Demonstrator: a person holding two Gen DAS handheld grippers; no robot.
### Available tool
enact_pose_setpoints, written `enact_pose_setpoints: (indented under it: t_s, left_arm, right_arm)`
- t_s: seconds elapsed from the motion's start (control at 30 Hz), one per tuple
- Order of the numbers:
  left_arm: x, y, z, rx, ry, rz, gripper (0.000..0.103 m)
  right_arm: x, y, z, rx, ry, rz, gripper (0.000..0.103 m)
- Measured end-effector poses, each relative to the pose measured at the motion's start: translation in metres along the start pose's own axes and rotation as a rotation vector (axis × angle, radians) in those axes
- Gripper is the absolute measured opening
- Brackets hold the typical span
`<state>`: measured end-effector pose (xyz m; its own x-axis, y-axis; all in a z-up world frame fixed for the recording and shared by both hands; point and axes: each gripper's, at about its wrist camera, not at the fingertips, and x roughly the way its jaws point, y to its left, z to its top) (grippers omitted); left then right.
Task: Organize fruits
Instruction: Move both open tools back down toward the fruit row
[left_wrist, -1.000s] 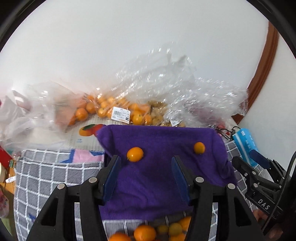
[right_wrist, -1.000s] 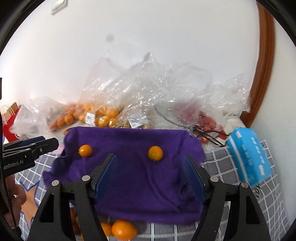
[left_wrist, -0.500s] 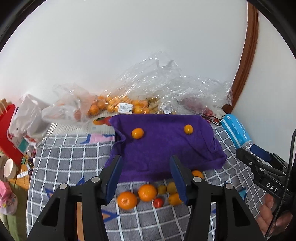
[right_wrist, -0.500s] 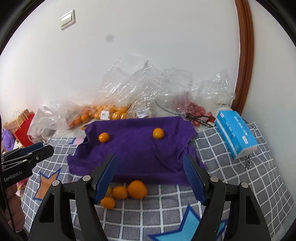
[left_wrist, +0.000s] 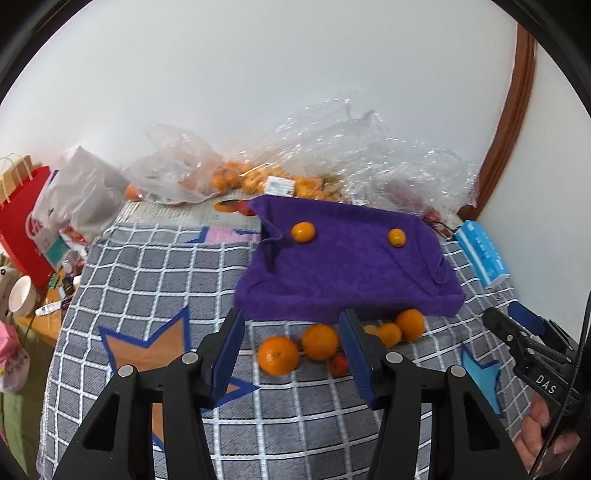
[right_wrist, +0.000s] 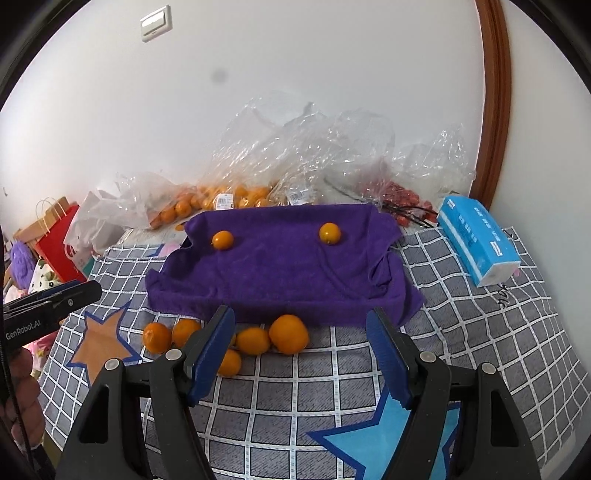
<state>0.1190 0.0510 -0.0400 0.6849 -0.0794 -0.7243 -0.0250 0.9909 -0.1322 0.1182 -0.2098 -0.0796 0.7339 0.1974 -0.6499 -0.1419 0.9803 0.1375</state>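
- Left wrist view: fruits lie at lower centre of the frame on a grey checked cloth (left_wrist: 140, 280) that covers the surface.
- The left gripper (left_wrist: 291, 354) fills the bottom of the frame, its blue pads standing apart with nothing clamped between them; a large orange (left_wrist: 277, 355) and a second orange (left_wrist: 320, 341) show in the gap, lying on the cloth beyond.
- A small red fruit (left_wrist: 338, 365) sits just beside the right pad, and two more oranges (left_wrist: 410, 324) lie past it, at the near edge of a purple towel (left_wrist: 343, 273).
- Two small oranges rest apart on the towel's far part, one left (left_wrist: 303, 232) and one right (left_wrist: 396, 237).
- Clear plastic bags (left_wrist: 332, 155) of orange fruit lie along the wall behind; a blue tissue pack (left_wrist: 482, 253) is at centre right.
- Right wrist view: the right gripper (right_wrist: 303, 354) sits at the bottom, pads wide apart and holding nothing.
- A cluster of oranges (right_wrist: 288, 334) lies at the towel's (right_wrist: 280, 273) near edge, centre of the frame, some partly behind the left pad.
- Two small oranges sit on the towel, left (right_wrist: 222, 240) and right (right_wrist: 330, 233).
- The tissue pack (right_wrist: 476, 243) lies at centre right; a light switch (right_wrist: 156, 23) is upper left.
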Motion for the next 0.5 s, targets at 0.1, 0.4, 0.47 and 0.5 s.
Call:
enact_pose_setpoints:
  t_s: [0.1,0.4,0.47,0.5]
  left_arm:
    - [0.006,0.009,-0.007,-0.024,0.011,0.002,0.054]
    - [0.029,0.017,-0.024,-0.046,0.055,-0.005,0.054]
    - [0.035,0.018,-0.03,-0.042,0.076,-0.006,0.054]
    - [0.036,0.018,-0.032,-0.039,0.079,-0.004,0.054]
  right_arm:
    - [0.007,0.0,-0.008,0.004,0.012,0.003,0.07]
    - [0.022,-0.006,-0.032,0.006,0.053,-0.014,0.061]
    - [0.026,-0.009,-0.037,0.015,0.064,-0.018,0.06]
    - [0.029,-0.009,-0.039,0.022,0.071,-0.017,0.06]
